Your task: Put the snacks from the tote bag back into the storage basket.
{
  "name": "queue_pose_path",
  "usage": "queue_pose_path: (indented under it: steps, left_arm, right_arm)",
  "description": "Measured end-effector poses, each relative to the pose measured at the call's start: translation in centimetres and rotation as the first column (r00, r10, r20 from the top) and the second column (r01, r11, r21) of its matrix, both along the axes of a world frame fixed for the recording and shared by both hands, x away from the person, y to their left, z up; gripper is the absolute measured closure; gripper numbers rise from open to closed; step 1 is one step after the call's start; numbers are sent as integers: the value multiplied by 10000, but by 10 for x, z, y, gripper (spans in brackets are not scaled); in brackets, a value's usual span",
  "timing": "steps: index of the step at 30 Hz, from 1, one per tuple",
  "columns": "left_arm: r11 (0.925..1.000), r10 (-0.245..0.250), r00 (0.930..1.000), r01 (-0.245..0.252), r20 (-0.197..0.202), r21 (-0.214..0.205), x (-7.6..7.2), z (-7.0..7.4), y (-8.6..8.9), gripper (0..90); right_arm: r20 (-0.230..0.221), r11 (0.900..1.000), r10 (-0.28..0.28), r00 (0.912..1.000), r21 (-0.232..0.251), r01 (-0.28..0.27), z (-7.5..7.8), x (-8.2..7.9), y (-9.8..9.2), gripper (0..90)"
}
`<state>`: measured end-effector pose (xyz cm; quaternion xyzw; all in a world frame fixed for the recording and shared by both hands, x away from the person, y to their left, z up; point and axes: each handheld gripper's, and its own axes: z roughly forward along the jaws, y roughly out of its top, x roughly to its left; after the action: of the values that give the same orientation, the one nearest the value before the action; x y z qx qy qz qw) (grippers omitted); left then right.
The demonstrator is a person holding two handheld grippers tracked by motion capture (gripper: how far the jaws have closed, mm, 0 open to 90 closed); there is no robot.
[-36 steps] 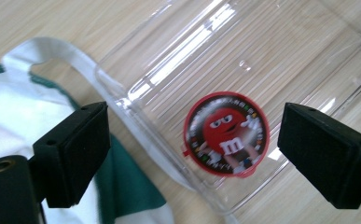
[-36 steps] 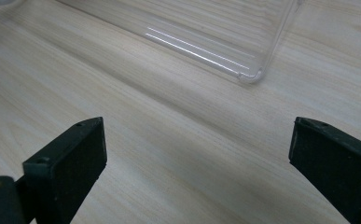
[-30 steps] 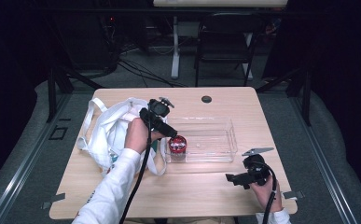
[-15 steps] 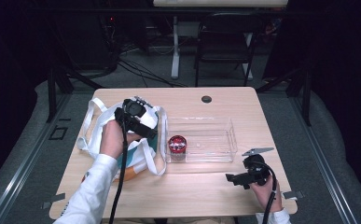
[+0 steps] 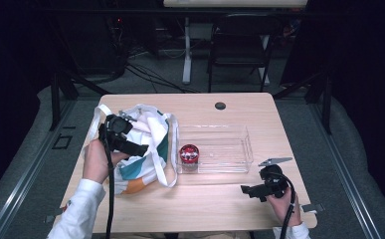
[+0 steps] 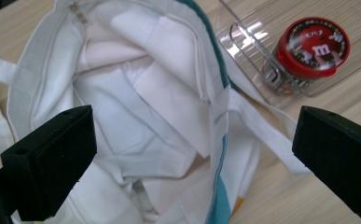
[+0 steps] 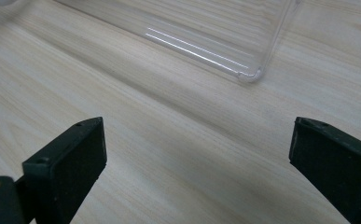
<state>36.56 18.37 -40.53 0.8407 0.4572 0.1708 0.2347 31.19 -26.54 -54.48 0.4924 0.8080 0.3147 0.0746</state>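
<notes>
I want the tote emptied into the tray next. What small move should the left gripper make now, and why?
Probably lower the left gripper straight down into the tote bag. Its jaws stand wide open above the bag's open mouth and hold nothing, and the red-lidded jar already sits in the clear tray. Whether anything is left among the bag's folds cannot be told.

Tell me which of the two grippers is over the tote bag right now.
The left gripper, jaws open, is over the white tote bag at the table's left. The right gripper sits over bare wood near the clear tray.
</notes>
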Motion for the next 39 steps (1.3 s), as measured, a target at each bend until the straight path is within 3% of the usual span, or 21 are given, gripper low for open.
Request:
queue_pose_path:
  steps: [15,19,29,39]
  left_arm:
    - [9939,1086,9941,-1084,70,-184,-34,-28,53,2]
    - [9917,1275,9917,-1277,-152,-154,-40,-38,63,2]
    - [9855,1638,9835,-1666,-764,-311,-55,-70,77,2]
    - [9767,1956,9764,-2024,-919,-713,-68,-94,87,2]
  right_arm:
    - [1,10000,-21,10000,-33,21,0,0,0,35]
    - [-1,10000,-18,10000,-32,18,0,-1,0,35]
    - [-31,10000,14,10000,-24,-15,0,-1,1,35]
    - [-61,10000,-75,10000,24,75,-1,-1,0,35]
